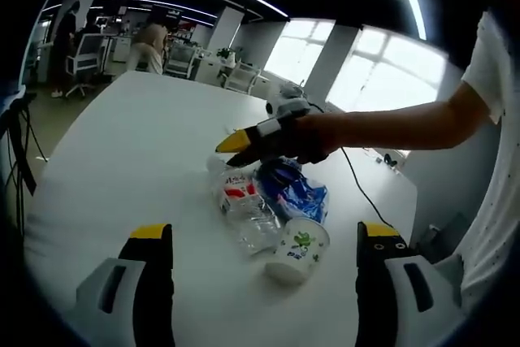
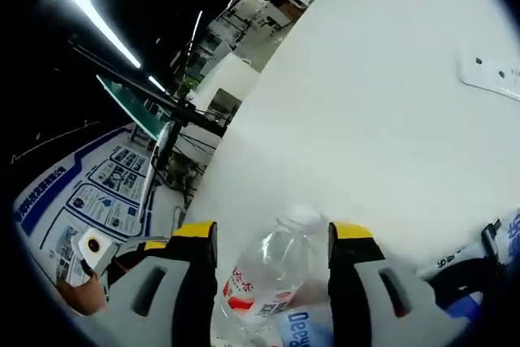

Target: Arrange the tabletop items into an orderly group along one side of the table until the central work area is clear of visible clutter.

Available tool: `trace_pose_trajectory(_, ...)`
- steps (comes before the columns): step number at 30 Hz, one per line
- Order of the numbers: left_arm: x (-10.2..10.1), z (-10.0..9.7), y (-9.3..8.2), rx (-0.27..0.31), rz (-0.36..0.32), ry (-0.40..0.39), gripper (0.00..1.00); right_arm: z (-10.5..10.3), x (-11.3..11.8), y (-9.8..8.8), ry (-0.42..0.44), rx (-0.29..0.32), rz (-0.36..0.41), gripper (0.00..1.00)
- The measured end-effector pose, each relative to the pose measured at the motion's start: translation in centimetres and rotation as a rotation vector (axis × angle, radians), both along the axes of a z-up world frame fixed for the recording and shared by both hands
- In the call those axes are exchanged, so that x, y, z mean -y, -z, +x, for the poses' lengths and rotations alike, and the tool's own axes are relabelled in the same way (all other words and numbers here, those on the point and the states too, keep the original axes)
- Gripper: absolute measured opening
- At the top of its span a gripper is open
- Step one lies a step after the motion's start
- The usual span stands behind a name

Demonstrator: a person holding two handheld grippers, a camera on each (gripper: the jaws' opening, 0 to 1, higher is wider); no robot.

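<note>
Your clear plastic water bottle [image 1: 244,207] lies on its side on the white surface [image 1: 138,160], in a small cluster with a blue plastic wrapper [image 1: 294,191] and a white paper cup [image 1: 299,249]. In the left gripper view the bottle's long axis runs from its white cap, up near your right claw [image 1: 231,149], down toward the cup, which is tipped over just beside the bottle's base with its mouth facing the camera. The bottle carries a red-and-white label; its writing is too small to read. The cup has a green print that cannot be made out either. In the right gripper view the bottle [image 2: 272,278] sits between the yellow-tipped fingers of your right claw [image 2: 272,237], cap pointing away from the camera across the surface, and the jaws stand apart on either side of it; you cannot tell from these views whether they touch it. Below the bottle a bit of blue-lettered packaging [image 2: 292,327] shows letters like "Dea", cut off. Your left claw [image 1: 264,237] hovers over the near part of the surface with its jaws spread wide, holding nothing, the cup and bottle between them in the view. A white flat strip [image 2: 491,75] lies well apart on the surface. Beyond the surface's edge stands a printed poster board [image 2: 89,193].
</note>
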State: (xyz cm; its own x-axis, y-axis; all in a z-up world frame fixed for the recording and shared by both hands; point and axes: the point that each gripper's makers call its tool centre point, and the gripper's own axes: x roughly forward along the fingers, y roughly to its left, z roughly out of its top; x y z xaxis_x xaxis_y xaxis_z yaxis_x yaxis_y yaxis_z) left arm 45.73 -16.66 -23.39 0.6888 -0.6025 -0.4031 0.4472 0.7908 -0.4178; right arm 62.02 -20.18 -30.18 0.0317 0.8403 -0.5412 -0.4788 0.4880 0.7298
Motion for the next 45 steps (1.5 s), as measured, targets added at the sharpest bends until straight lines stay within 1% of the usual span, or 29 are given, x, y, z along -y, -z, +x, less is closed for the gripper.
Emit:
trace_pose_trajectory(2, 0.0, 0.1, 0.1, -0.001, -0.002, -0.001, 0.96, -0.3, -0.2, 0.1, 0.009, -0.042, 0.006, 0.53)
trace_pose_trajectory(3, 0.0, 0.1, 0.1, -0.001, -0.003, -0.001, 0.96, -0.2, -0.3, 0.2, 0.010, -0.045, 0.009, 0.53)
trace_pose_trajectory(4, 0.1, 0.2, 0.1, 0.000, -0.005, -0.001, 0.96, -0.3, -0.4, 0.3, 0.011, -0.066, 0.018, 0.52)
trace_pose_trajectory(7, 0.1, 0.3, 0.1, 0.002, -0.012, -0.004, 0.96, -0.2, -0.6, 0.8, 0.013, -0.087, 0.010, 0.51)
trace_pose_trajectory(8, 0.2, 0.4, 0.1, 0.003, -0.013, -0.004, 0.96, -0.3, -0.7, 0.8, 0.007, -0.091, 0.019, 0.48)
trace_pose_trajectory(13, 0.3, 0.6, 0.2, 0.002, -0.018, -0.004, 0.96, 0.1, -0.9, 1.1, 0.042, -0.143, 0.043, 0.41)
trace_pose_trajectory(19, 0.2, 0.7, 0.6, -0.003, -0.024, -0.010, 0.96, 0.1, -1.0, 1.4, 0.061, -0.149, 0.050, 0.29)
trace_pose_trajectory(20, 0.2, 0.7, 0.8, -0.006, -0.024, -0.009, 0.96, 0.1, -1.0, 1.5, 0.077, -0.166, 0.055, 0.28)
trace_pose_trajectory(23, 0.2, 0.9, 0.9, -0.010, -0.032, -0.011, 0.96, 0.3, -1.0, 1.9, 0.076, -0.149, 0.046, 0.22)
trace_pose_trajectory(24, 0.2, 1.0, 0.9, -0.009, -0.032, -0.011, 0.96, -0.3, -1.1, 1.6, 0.073, -0.196, 0.049, 0.22)
trace_pose_trajectory(25, 0.2, 1.0, 1.0, -0.010, -0.030, -0.010, 0.96, 0.2, -1.5, 1.6, 0.092, -0.177, 0.053, 0.21)
trace_pose_trajectory(26, 0.1, 1.1, 1.0, -0.010, -0.027, -0.010, 0.95, 0.1, -1.7, 1.5, 0.078, -0.159, 0.049, 0.21)
trace_pose_trajectory(28, 0.0, 1.3, 1.2, -0.012, -0.025, -0.008, 0.95, 0.2, -1.7, 1.3, 0.086, -0.165, 0.047, 0.21)
trace_pose_trajectory(33, 0.0, 1.6, 1.4, -0.012, -0.017, 0.000, 0.95, 0.2, -2.0, 1.0, 0.093, -0.142, 0.063, 0.20)
trace_pose_trajectory(38, -0.1, 2.1, 1.6, -0.012, -0.035, -0.001, 0.94, 0.5, -1.7, 0.8, 0.088, -0.127, 0.064, 0.20)
trace_pose_trajectory(40, -0.2, 2.4, 1.7, -0.011, -0.039, -0.002, 0.94, 0.2, -1.7, 0.5, 0.083, -0.111, 0.071, 0.20)
trace_pose_trajectory(42, -0.1, 2.8, 1.7, -0.010, -0.040, 0.002, 0.93, 0.4, -1.4, 0.5, 0.085, -0.107, 0.069, 0.19)
trace_pose_trajectory(45, 0.0, 3.5, 2.0, -0.011, -0.048, 0.009, 0.92, 0.5, -1.3, 0.0, 0.089, -0.079, 0.077, 0.19)
